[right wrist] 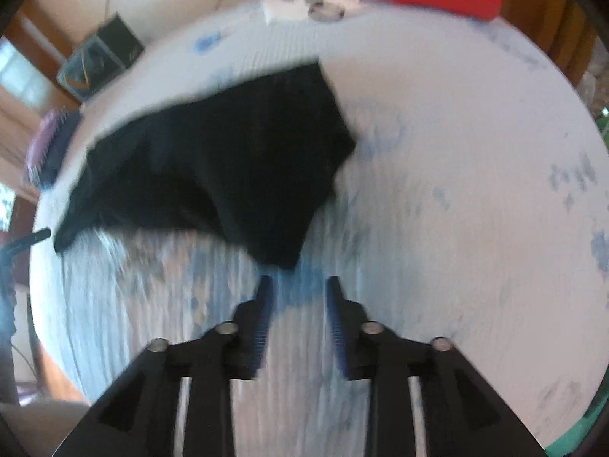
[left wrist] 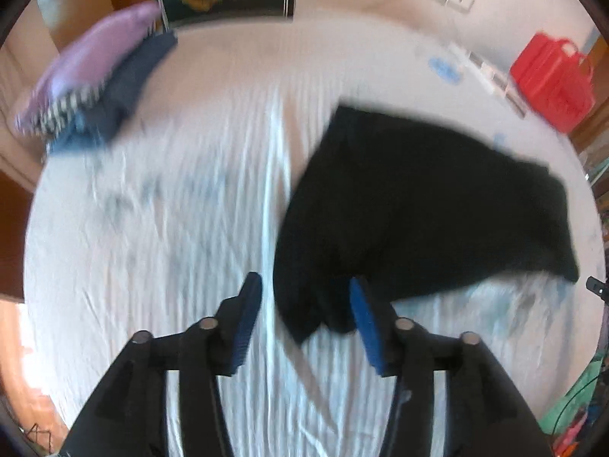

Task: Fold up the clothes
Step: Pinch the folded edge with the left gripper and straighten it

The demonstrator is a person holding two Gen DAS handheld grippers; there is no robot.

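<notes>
Black garment point(left wrist: 418, 205) lies rumpled on the bed point(left wrist: 152, 228). Your left gripper point(left wrist: 304, 304) and right gripper point(right wrist: 298, 297) are both spread, empty. Soft, limp, light cloth: pinch near corners.

White bed point(left wrist: 171, 228), black garment point(left wrist: 418, 205), folded pile point(left wrist: 99, 87)

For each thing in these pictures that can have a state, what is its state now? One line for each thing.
left gripper: open, holds nothing.
right gripper: open, holds nothing.
black garment: lies loose and crumpled on the bed sheet, not folded neatly.
pile of clothes: stacked at the far corner.
red bag: cannot tell if shut.
</notes>
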